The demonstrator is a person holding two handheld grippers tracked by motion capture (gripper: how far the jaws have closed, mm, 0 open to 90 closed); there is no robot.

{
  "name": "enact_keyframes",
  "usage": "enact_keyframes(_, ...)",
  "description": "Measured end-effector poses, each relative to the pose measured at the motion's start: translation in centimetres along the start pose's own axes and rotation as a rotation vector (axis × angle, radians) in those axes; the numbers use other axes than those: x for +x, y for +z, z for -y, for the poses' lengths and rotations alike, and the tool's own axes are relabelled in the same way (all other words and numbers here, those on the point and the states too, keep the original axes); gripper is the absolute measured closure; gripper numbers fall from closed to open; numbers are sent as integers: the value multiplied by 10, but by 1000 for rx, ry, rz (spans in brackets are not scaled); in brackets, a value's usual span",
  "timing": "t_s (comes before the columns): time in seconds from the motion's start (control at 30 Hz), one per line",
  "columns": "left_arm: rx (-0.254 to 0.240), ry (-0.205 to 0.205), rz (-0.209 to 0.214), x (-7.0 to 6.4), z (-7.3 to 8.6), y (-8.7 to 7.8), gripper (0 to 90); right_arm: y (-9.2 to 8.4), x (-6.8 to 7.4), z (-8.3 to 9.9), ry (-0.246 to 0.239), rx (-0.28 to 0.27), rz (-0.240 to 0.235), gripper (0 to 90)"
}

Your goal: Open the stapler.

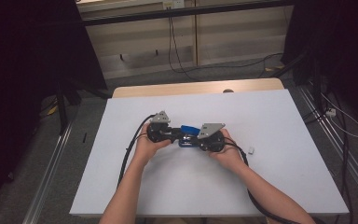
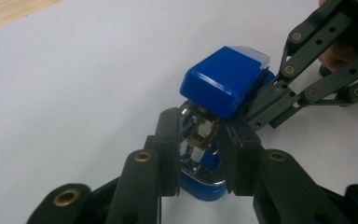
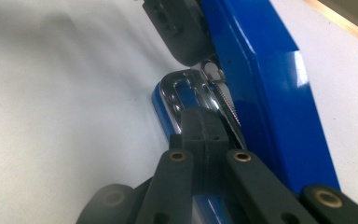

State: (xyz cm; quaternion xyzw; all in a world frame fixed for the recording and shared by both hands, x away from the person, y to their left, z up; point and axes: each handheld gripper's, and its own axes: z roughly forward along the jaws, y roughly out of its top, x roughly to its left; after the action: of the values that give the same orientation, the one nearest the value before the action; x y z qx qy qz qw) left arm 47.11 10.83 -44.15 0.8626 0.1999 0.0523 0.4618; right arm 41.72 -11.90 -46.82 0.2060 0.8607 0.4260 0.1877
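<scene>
A blue stapler [image 1: 189,130] lies between both grippers at the middle of the white table [image 1: 279,116]. Its blue top arm [image 2: 223,86] is swung up, baring the chrome magazine [image 2: 199,133]. My left gripper [image 2: 199,145] comes in from the left, and its pads press on either side of the front of that magazine. My right gripper [image 3: 205,128] comes from the right, its jaws shut on the chrome rail above the blue base [image 3: 161,107], beside the raised top arm [image 3: 261,79]. In the high view the left gripper [image 1: 176,135] and right gripper [image 1: 195,139] meet tip to tip.
A small white object [image 1: 251,150] lies on the table just right of the right hand. A wooden strip [image 1: 191,87] runs along the table's far edge. Cables [image 1: 177,56] trail on the floor beyond, and dark curtains stand at both sides.
</scene>
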Motion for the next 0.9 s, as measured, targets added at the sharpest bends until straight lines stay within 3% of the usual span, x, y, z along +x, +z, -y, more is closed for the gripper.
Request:
enact_keyframes(0.23, -14, -1, 1, -1, -5, -2, 708, 0, 0, 0, -2, 2, -3, 900)
enact_keyframes(0.3, -35, -13, 39, -2, -7, -2, 735, 0, 0, 0, 1, 1, -1, 900)
enact_keyframes(0.4, -16, 2, 32, -4, -10, 0, 734, 0, 0, 0, 0, 1, 0, 900)
enact_keyframes(0.9, -46, -11, 47, -3, -15, -2, 765, 0, 1, 0, -7, 0, 7, 900)
